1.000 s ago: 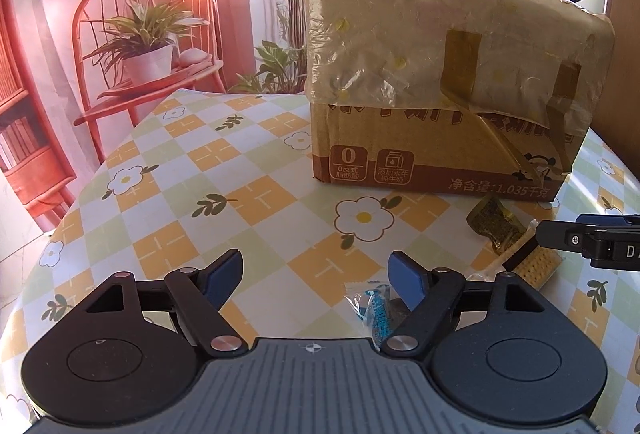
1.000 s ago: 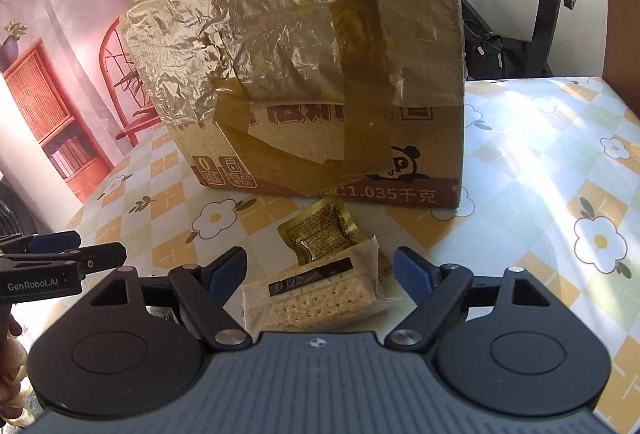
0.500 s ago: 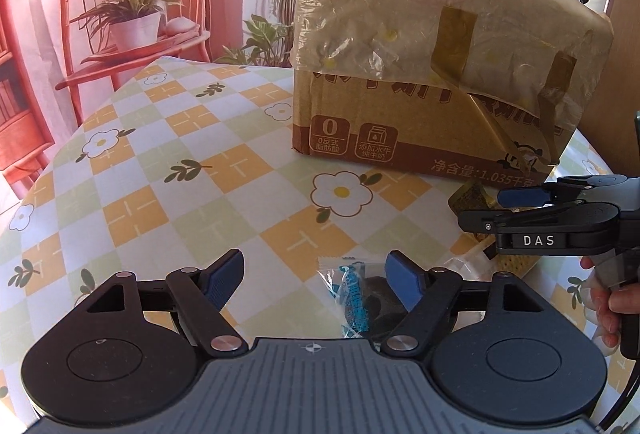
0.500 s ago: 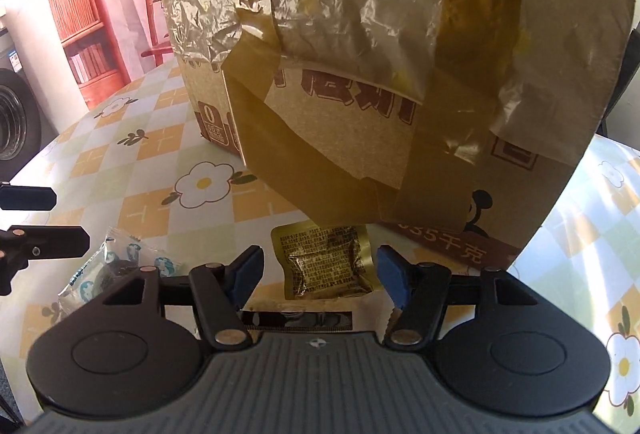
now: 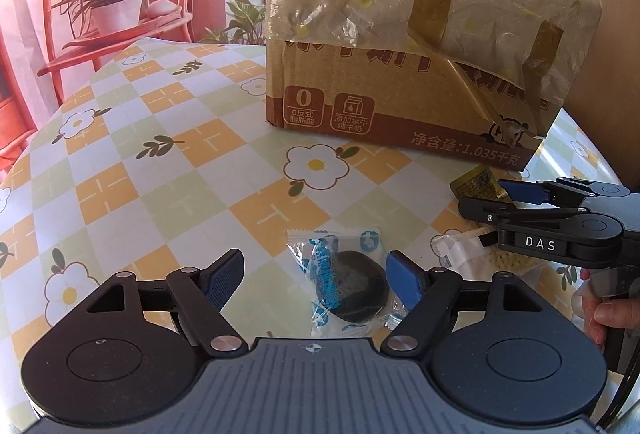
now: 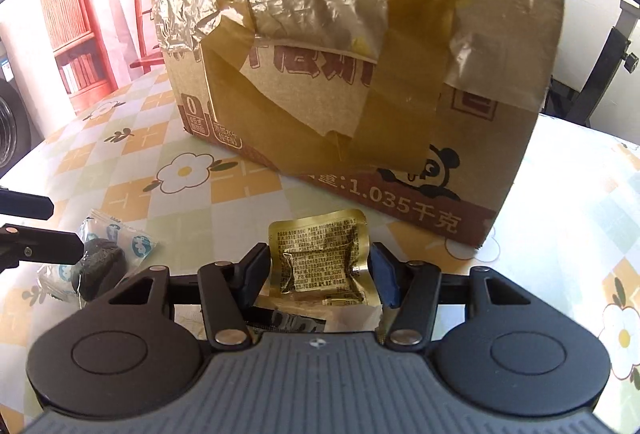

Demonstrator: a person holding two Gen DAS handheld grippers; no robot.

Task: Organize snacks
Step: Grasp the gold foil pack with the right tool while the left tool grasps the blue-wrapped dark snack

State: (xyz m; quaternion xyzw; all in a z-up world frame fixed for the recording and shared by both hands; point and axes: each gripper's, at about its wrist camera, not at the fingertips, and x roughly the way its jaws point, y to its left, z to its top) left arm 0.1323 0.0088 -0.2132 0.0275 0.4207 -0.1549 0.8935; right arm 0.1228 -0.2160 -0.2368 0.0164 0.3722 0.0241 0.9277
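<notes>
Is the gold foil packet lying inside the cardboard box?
No, the gold foil packet lies on the tablecloth in front of the cardboard box.

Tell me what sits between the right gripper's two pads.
In the right wrist view, the gold foil packet lies between the closing jaws of the right gripper, on top of a cracker pack; whether the pads touch it is unclear.

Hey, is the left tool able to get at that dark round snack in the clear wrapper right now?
Probably yes. The dark snack lies flat on the table, between the open pads of the left tool, nearer the right pad, with nothing on top. The right tool is off to the side over the gold packet, closing.
</notes>
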